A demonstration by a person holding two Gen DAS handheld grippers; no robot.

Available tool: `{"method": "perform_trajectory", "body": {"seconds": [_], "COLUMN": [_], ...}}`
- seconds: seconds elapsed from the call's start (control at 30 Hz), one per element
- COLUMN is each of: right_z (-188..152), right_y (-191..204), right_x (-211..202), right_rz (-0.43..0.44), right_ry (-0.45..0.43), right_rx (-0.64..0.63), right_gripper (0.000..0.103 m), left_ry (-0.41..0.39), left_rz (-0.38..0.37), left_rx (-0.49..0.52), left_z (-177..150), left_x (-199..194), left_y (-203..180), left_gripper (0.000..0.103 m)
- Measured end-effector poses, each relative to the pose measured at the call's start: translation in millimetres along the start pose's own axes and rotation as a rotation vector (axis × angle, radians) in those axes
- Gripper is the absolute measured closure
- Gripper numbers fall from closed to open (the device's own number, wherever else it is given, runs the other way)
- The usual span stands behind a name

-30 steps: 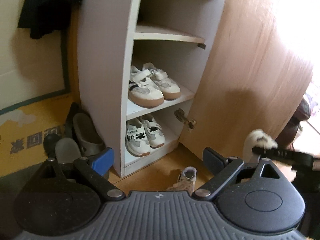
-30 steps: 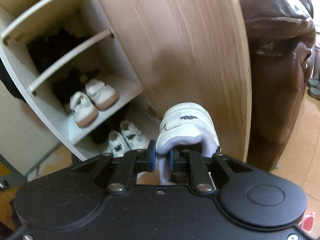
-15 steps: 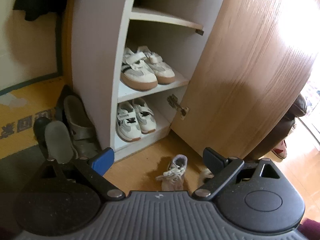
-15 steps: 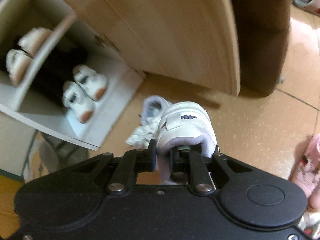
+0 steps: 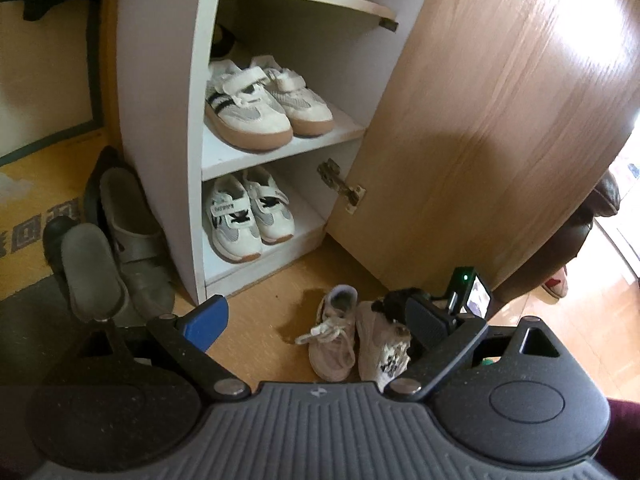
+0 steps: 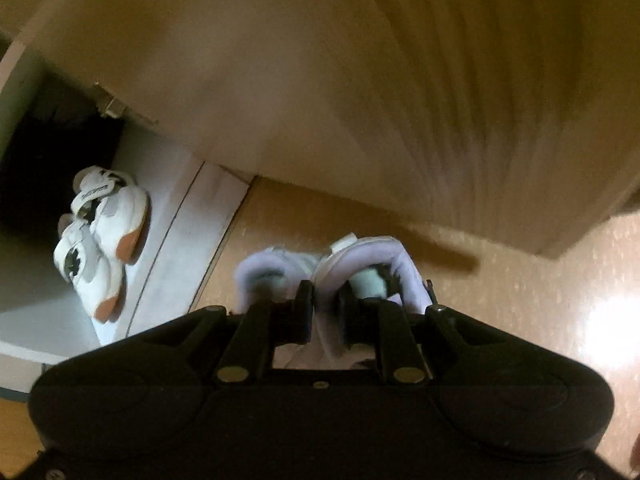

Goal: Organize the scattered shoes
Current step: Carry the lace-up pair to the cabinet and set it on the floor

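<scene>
Item: strap shoe (image 6: pixel 372 264), white, pinched by its collar in the right tongs (image 6: pixel 325 312), jaws nearly closed on the fabric; position, low over the wooden floor (image 6: pixel 520 280), just beside its laced partner (image 5: pixel 334 332) in front of the open cabinet. Left tongs (image 5: pixel 316 316): jaws wide, nothing between them, poised above the same two shoes. Cabinet stock: one pair on the bottom shelf (image 5: pixel 248 216), one pair on the shelf above (image 5: pixel 264 104); grey sandals (image 5: pixel 120 240) lean at its left side. Hazards, as judged: the grip takes only a thin edge of collar, so the shoe may swing or slip out; released tilted, it may tip onto the laced shoe and knock it askew; the open door (image 5: pixel 500 120) stands near the right tongs and may be struck; loose laces may snag a jaw.
</scene>
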State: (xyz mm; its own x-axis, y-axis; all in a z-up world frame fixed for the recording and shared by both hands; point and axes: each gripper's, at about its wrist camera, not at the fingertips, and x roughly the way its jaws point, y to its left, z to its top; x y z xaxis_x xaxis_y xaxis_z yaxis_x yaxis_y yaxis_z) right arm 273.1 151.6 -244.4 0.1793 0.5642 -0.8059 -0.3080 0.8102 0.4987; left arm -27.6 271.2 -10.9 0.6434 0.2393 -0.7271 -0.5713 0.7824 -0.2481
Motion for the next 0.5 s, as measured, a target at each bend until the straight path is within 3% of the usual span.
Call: {"method": "perform_trajectory", "body": {"seconds": [0.1, 0.2, 0.23, 0.37, 0.43, 0.47, 0.5], "right_z": [1, -7, -10, -27, -31, -34, -33], "right_y": [-3, 1, 6, 28, 33, 33, 30], "right_x": [1, 2, 2, 6, 10, 11, 11], "right_rz": [0.01, 0.006, -0.004, -0.068, -0.093, -0.138, -0.13], "right_ry": [0.003, 0.051, 0.06, 0.094, 0.108, 0.095, 0.091], "right_rx": [-0.009, -0.073, -0.121, -0.362, -0.429, -0.465, -0.441], "right_gripper": [0.085, 0.071, 0.066, 0.06, 0.066, 0.083, 0.085], "left_ry": [-0.002, -0.005, -0.004, -0.004, -0.006, -0.008, -0.01], "left_rz": [0.005, 0.008, 0.007, 0.003, 0.002, 0.0, -0.001], "left_rx": [-0.013, -0.023, -0.023, -0.028, -0.033, -0.035, -0.037], "left_z": [-1, -2, -2, -2, -1, -1, 0], "left_x": [-1, -3, -3, -6, -7, -7, -8], "left_y": [3, 7, 7, 8, 9, 10, 10], "left_gripper": [0.007, 0.007, 0.007, 0.007, 0.007, 0.007, 0.007]}}
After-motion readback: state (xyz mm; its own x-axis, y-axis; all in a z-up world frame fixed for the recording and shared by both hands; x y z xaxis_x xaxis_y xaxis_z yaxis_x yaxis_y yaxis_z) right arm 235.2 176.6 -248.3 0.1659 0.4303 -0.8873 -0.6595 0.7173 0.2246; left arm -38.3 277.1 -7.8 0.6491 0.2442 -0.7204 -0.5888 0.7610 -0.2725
